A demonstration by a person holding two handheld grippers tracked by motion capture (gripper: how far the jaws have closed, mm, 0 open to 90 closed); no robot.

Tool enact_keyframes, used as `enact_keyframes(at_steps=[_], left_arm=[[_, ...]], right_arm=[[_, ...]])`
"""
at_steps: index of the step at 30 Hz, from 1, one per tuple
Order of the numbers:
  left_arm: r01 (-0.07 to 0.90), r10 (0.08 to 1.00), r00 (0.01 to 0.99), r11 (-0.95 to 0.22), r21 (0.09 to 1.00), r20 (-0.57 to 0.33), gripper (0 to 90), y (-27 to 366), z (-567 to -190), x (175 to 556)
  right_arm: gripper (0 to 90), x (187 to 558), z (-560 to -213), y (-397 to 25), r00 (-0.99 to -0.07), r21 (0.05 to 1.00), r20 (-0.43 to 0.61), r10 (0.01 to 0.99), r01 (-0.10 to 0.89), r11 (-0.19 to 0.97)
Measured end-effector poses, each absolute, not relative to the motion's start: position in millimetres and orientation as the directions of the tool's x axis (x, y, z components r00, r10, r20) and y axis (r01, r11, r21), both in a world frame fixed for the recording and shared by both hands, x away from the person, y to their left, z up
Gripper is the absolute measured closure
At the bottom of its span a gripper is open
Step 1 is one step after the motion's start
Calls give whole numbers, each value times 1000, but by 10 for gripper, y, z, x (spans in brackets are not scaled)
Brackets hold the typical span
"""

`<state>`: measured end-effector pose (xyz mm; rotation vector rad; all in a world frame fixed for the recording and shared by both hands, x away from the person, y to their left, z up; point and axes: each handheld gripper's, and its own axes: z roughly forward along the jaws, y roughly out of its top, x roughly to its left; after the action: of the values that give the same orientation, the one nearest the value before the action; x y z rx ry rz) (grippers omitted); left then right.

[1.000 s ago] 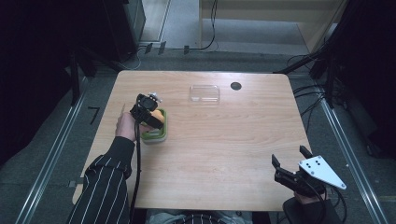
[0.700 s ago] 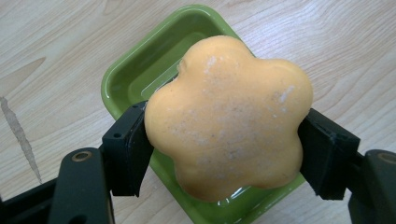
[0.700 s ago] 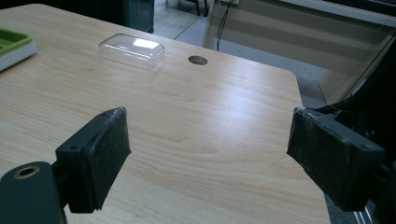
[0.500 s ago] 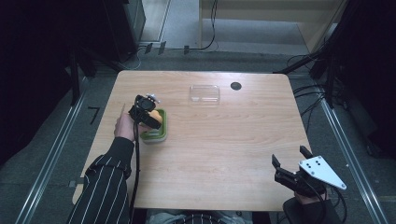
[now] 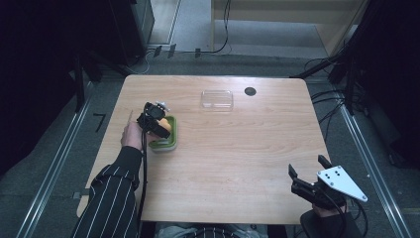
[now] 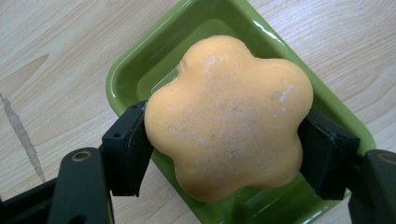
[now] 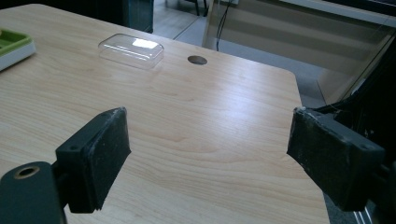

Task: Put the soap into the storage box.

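Observation:
An orange flower-shaped soap [image 6: 229, 114] is clamped between the two black jaws of my left gripper [image 6: 226, 144], just above a green soap dish [image 6: 140, 70]. From above, that left gripper [image 5: 157, 120] sits over the green dish [image 5: 171, 141] on the table's left part, with a little of the orange soap [image 5: 167, 127] peeking out. My right gripper [image 5: 308, 174] rests at the table's front right corner, jaws wide apart and holding nothing. Its own camera looks across bare wood between the two pads [image 7: 100, 154].
A clear plastic lid [image 5: 217, 99] lies near the far edge, also seen as the lid [image 7: 131, 48] ahead of the right gripper. A round cable hole [image 5: 250, 91] sits beside it. A striped sleeve [image 5: 111, 198] comes in at the front left.
The left gripper with the soap has barely shifted over the dish. The right gripper has stayed put.

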<state>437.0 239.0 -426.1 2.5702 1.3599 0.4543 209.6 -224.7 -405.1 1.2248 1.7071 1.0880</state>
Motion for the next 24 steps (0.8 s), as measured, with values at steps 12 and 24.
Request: enact_keyframes(at_steps=[12, 24], left_arm=[[759, 811, 552, -585, 285, 194, 280, 2362, -4315, 4383], [756, 804, 563, -595, 273, 191, 279, 2354, -4360, 4406]], right_arm=[[133, 2095, -4051, -2249, -254, 931, -98, 962, 319, 179], [133, 2094, -4051, -2251, -253, 931, -100, 962, 318, 180]])
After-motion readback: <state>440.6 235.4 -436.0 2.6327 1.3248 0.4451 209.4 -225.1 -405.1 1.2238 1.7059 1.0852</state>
